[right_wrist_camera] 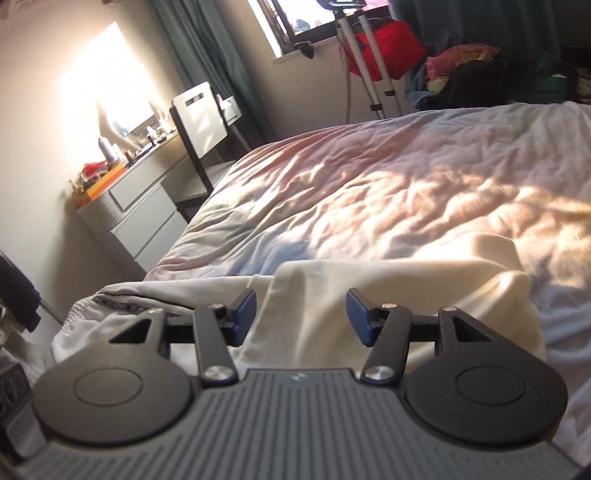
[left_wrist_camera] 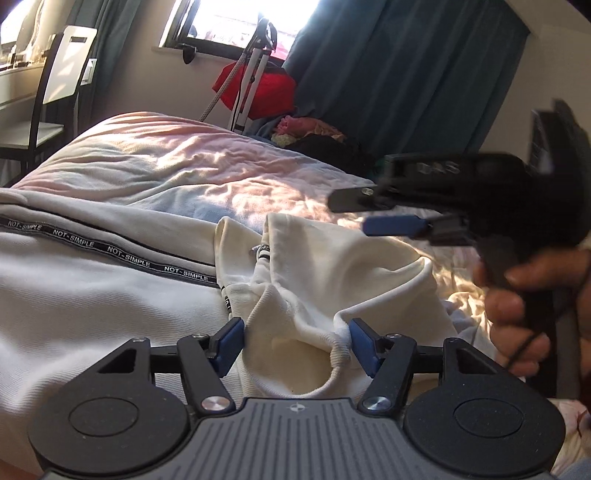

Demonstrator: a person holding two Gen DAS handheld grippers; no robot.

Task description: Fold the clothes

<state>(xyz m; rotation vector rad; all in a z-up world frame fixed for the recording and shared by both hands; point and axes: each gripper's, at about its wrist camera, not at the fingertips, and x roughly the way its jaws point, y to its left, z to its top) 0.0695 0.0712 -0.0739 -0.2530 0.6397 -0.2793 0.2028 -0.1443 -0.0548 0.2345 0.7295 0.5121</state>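
Lettering first: black tape [left_wrist_camera: 110, 245] sewn across the white garment [left_wrist_camera: 92, 295] repeats "NOT-SIMPLE" in white capitals, running diagonally from the left edge toward the middle of the left wrist view. A short strip of the same tape shows near the neck, too small to read. Blurred raised letters sit on the body of the right gripper [left_wrist_camera: 373, 214] in that view; not legible.

Garment is a cream-white hoodie-type top lying on the bed [right_wrist_camera: 369, 192], at the near edge, hood [left_wrist_camera: 332, 266] bunched up toward the centre. Left gripper [left_wrist_camera: 295, 343] has its blue pads spread apart, with a ribbed cuff or hem opening [left_wrist_camera: 332, 369] lying between them; the right-hand pad touches the fabric edge, nothing clamped. Right gripper in its own view [right_wrist_camera: 301, 317] also has fingers apart, hovering over a cream fold of the garment [right_wrist_camera: 369, 295], not pinching it. Right hand [left_wrist_camera: 524, 314] wraps the handle at the right edge of the left wrist view.

Surface: rumpled pale duvet, pinkish and blue tints, strong sun patches.

Room: window [left_wrist_camera: 236, 22] with dark frame, teal curtains [left_wrist_camera: 406, 81], red bag [left_wrist_camera: 258, 88] behind a white metal stand [left_wrist_camera: 251, 74], heap of clothes [left_wrist_camera: 314, 133] past the bed. Grey drawer unit [right_wrist_camera: 140, 214] with clutter on top, white-backed chair [right_wrist_camera: 201, 125] beside it.
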